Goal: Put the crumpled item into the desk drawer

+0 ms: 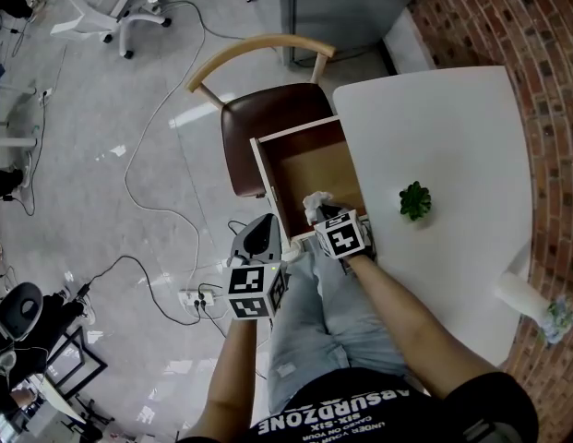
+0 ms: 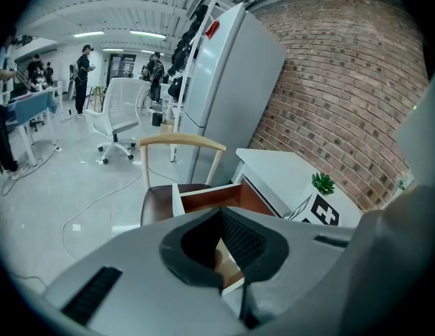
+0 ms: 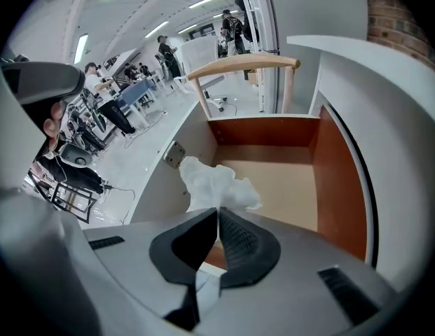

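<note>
Our tally, kind by kind

We count two grippers, the left gripper [image 2: 221, 215] and the right gripper [image 3: 217, 212]; one crumpled item [image 3: 213, 184]; one open drawer [image 1: 318, 178]; one white table [image 1: 452, 137]; one small green plant [image 1: 415, 200]; and two chairs, a wooden chair [image 1: 263, 118] with a brown seat and a white office chair [image 2: 120, 103].

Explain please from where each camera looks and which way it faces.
Head view: on the person's head, facing steeply down onto the open drawer; arms and legs show.
Left gripper view: rides the left tongs, shut and empty, facing the chair and drawer.
Right gripper view: rides the right tongs, shut on the crumpled tissue, facing into the drawer.
All three share the drawer and chair.
</note>
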{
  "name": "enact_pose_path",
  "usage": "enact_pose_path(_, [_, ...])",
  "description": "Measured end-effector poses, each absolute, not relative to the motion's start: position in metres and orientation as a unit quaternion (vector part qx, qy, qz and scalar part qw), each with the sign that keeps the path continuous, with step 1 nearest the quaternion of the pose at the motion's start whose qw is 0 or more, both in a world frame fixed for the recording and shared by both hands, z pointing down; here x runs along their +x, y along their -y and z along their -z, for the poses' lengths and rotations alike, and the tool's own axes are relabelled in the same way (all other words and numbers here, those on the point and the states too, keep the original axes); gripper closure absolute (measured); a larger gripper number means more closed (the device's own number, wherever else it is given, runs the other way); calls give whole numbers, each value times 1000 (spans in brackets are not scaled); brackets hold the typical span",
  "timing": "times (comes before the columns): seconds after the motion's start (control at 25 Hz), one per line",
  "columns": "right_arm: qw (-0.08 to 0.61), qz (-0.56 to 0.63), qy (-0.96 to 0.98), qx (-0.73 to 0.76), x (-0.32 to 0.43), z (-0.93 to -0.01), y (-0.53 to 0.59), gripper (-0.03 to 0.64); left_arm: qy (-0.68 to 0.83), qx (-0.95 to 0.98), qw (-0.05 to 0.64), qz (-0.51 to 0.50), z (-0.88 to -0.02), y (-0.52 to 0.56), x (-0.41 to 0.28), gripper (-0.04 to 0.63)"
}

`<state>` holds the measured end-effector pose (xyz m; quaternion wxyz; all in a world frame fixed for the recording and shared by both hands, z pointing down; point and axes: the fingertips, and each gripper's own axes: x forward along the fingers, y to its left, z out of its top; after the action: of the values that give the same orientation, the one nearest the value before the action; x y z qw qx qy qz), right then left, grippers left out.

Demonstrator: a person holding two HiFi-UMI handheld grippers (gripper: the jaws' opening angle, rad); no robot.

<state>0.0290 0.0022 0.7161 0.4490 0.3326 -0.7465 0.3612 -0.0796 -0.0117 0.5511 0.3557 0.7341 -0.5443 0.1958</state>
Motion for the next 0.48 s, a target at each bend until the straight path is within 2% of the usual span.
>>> enact_pose_path(0.48, [471,-368,728,335,38,-741,-5,612,540,732,361,-205,-562,10,-82,589])
